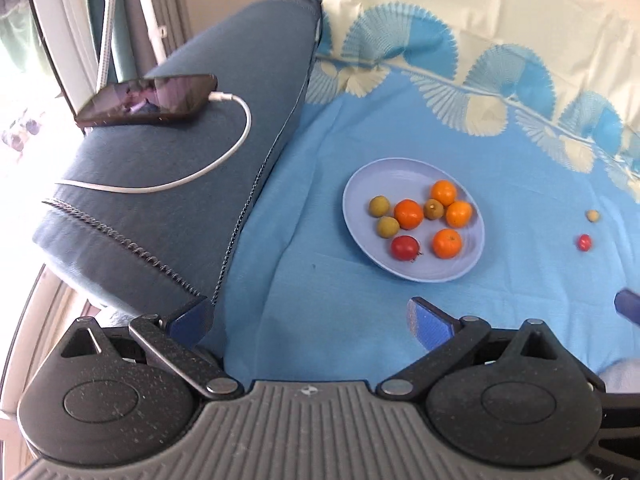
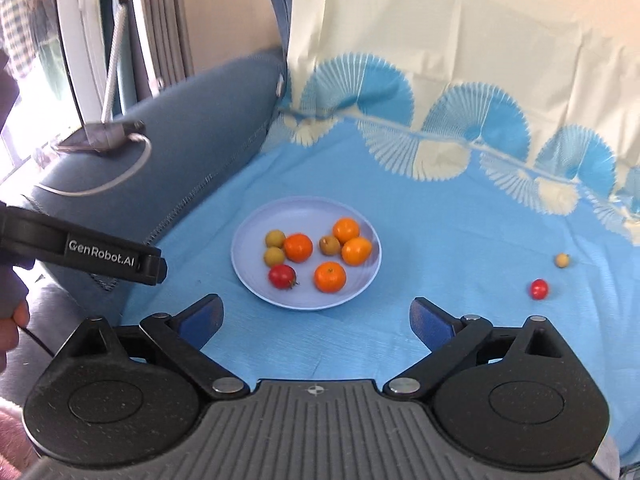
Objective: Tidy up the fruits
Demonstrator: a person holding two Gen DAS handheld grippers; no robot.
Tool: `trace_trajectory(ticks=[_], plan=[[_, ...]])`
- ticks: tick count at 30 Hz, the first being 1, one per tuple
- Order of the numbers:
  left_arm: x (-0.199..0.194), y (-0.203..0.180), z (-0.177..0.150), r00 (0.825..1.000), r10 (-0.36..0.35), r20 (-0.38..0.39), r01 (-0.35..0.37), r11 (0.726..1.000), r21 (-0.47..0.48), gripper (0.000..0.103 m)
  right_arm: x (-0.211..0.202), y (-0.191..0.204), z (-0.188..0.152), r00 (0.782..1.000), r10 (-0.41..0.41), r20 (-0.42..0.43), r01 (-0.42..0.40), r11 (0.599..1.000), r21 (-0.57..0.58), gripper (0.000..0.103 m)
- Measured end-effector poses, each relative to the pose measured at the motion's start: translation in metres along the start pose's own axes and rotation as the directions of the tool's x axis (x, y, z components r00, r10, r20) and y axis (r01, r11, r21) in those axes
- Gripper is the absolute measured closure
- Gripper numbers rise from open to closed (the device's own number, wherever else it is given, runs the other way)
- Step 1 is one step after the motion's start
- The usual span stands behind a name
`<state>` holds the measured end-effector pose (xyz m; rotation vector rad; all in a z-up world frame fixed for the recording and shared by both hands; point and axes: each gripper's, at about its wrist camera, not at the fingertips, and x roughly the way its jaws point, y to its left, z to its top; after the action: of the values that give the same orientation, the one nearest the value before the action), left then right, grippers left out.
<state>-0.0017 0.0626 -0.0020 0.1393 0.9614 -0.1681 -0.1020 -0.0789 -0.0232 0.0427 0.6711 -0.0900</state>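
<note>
A light blue plate (image 1: 372,184) (image 2: 256,224) lies on the blue cloth and holds several small oranges, three yellow-green fruits and a red tomato (image 1: 405,247) (image 2: 282,275). To its right on the cloth lie a loose red tomato (image 1: 584,242) (image 2: 539,289) and a loose yellow fruit (image 1: 592,215) (image 2: 562,259). My left gripper (image 1: 310,316) is open and empty, near side of the plate. My right gripper (image 2: 316,318) is open and empty, just in front of the plate. The left gripper's body (image 2: 100,258) shows at the left of the right wrist view.
A blue-grey sofa arm (image 1: 168,184) (image 2: 192,128) rises left of the cloth, with a phone (image 1: 148,98) and white charging cable (image 1: 224,152) on it. The patterned cloth drapes up the backrest (image 1: 480,20) behind. A window lies far left.
</note>
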Motion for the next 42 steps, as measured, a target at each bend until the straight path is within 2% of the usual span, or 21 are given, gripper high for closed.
trace_trajectory(ticks=[4,16,26,42], plan=[[-0.023,-0.005,-0.010,0.999,0.008,0.053,-0.009,1.000,0.027,0.000,-0.023,0.007,-0.008,0.999,-0.009,0.049,0.010,0.999,-0.033,0.001],[-0.068,-0.010,-0.025,0.989,0.006,0.145,-0.011,0.999,0.033,0.000,-0.073,0.007,-0.021,0.988,-0.038,0.148,0.040,0.999,-0.011,0.001],[-0.079,-0.004,-0.027,0.986,0.007,0.167,-0.010,1.000,0.021,0.000,-0.082,0.014,-0.022,0.984,-0.049,0.172,0.052,0.999,-0.015,0.001],[-0.075,0.002,-0.029,0.986,0.010,0.166,-0.012,1.000,0.010,0.000,-0.076,0.023,-0.020,0.984,-0.065,0.164,0.071,0.997,-0.027,0.001]])
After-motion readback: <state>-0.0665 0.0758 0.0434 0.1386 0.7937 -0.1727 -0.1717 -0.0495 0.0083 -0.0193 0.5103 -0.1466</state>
